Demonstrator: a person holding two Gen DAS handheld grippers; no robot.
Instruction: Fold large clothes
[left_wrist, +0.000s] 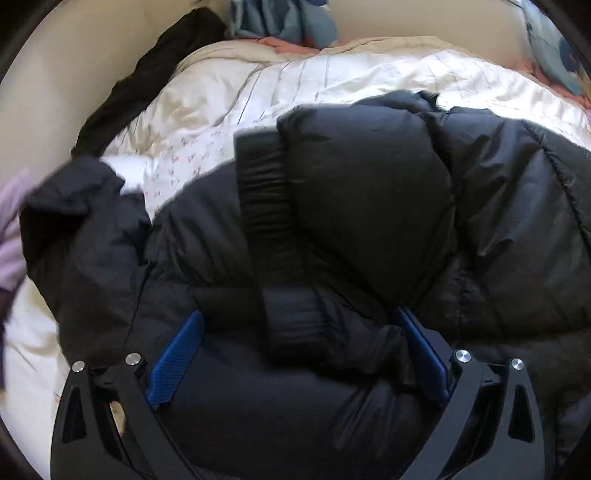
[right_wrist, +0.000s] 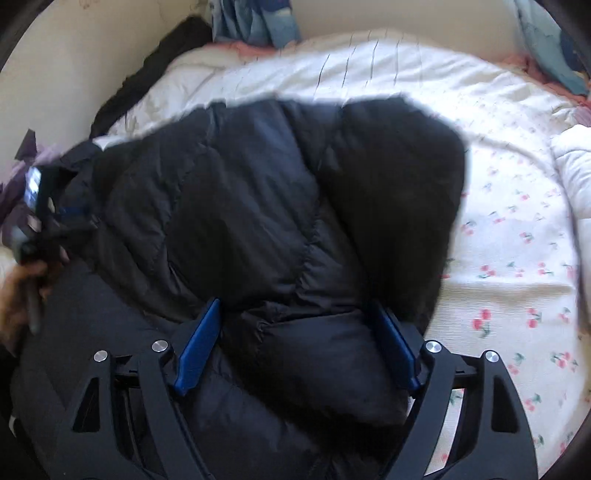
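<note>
Both sets of jaws stand wide and grip nothing. The left gripper (left_wrist: 299, 350) has the jacket (left_wrist: 369, 206) bulging between its blue pads, the ribbed cuff (left_wrist: 269, 236) running from 12 o'clock down into the gap; whether the pads press the fabric I cannot tell, though they look slack. The right gripper (right_wrist: 299, 343) likewise straddles a puffy fold, its pads set well apart.

The jacket lies on the bed (right_wrist: 517, 258), bunched into a compact dark mound. A sleeve looks laid across the body, and in the right view the right side appears turned inward at about 1 o'clock, so the first folds seem done. At 9 o'clock in the left view a loose flap (left_wrist: 81, 221) sticks out, unfolded. My judgement: roughly midway, with that flap to tuck and a final halving to follow.
</note>
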